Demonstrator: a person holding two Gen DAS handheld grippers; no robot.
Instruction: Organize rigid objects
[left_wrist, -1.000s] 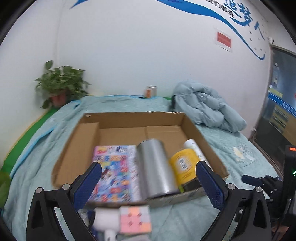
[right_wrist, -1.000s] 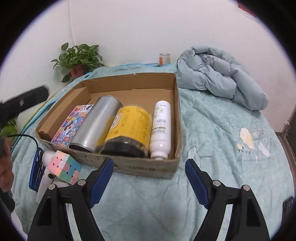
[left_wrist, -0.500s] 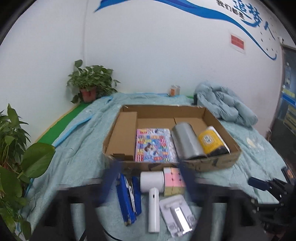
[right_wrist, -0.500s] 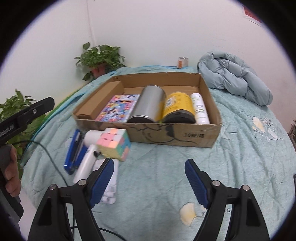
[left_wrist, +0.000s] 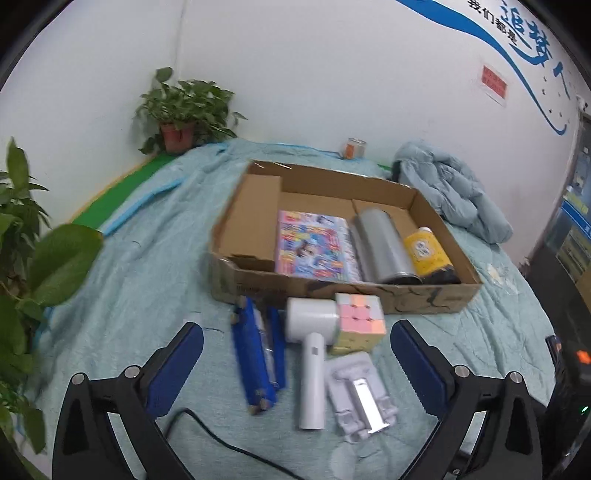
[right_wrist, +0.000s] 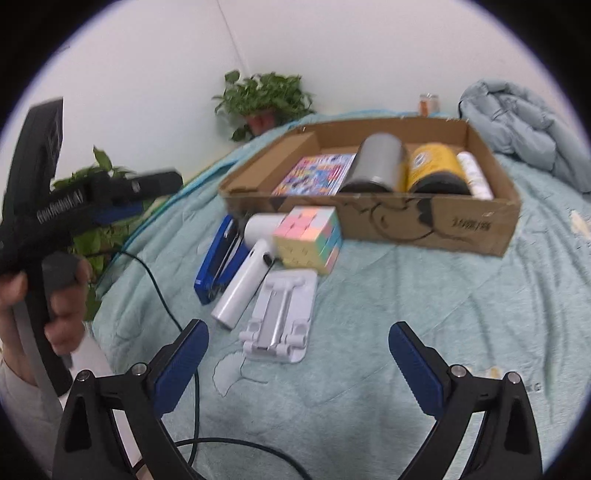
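Jaws wide apart on both our grippers, the right ones just opened, nothing between either pair. Our left gripper sits nearer the loose pile on the bed, just this side of the cardboard box. Between its jaws the white hair dryer points its handle toward us, the pastel cube touching its head; our right gripper stands further off.

The place looks like an institutional room staged as a bedroom: a bed under a teal quilt stands against a white wall bearing a blue painted swoosh with characters and a red notice. Beside the bed's far corner stands a potted plant.
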